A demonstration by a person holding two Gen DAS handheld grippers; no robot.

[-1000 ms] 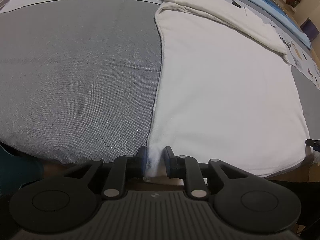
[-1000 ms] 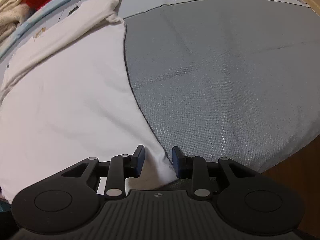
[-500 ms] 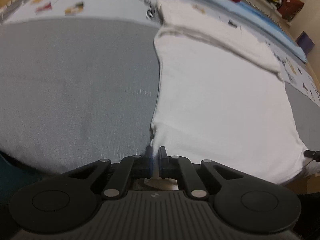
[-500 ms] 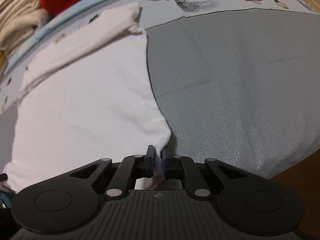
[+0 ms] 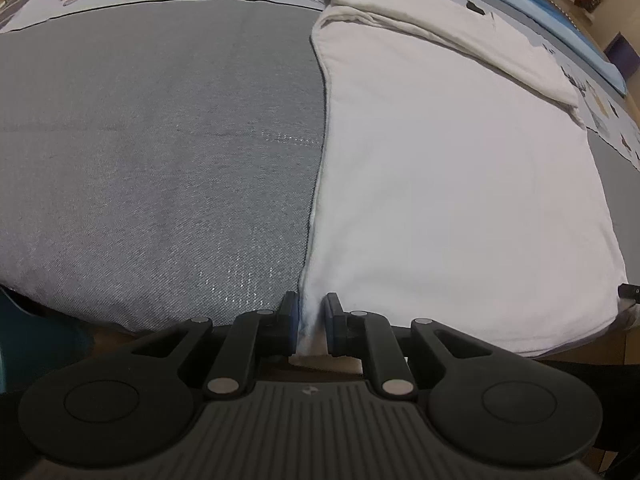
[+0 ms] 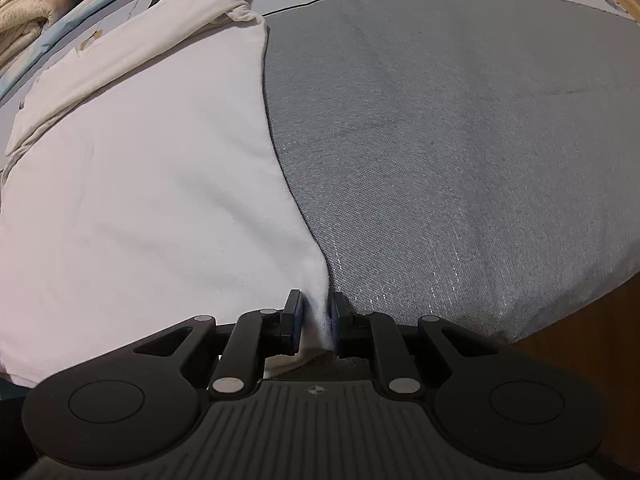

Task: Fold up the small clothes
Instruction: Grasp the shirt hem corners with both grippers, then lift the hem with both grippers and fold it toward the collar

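Grey cloth surface [image 5: 160,140] under flat white garment [image 5: 440,180], near corners between parted left [image 5: 311,322] and right gripper [image 6: 316,320] fingers.

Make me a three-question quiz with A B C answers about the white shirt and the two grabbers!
1. Where does the left gripper meet the white garment?
A. near-left corner
B. far sleeve
C. middle

2. What colour is the cloth under the garment?
A. red
B. grey
C. green

3. How do the right gripper's jaws stand?
A. far from the garment
B. holding a toy
C. on either side of the garment's corner

Answers: 1 A, the corner sits between the jaws. 2 B, grey weave shows beside the white. 3 C, white fabric fills the gap between the jaws.
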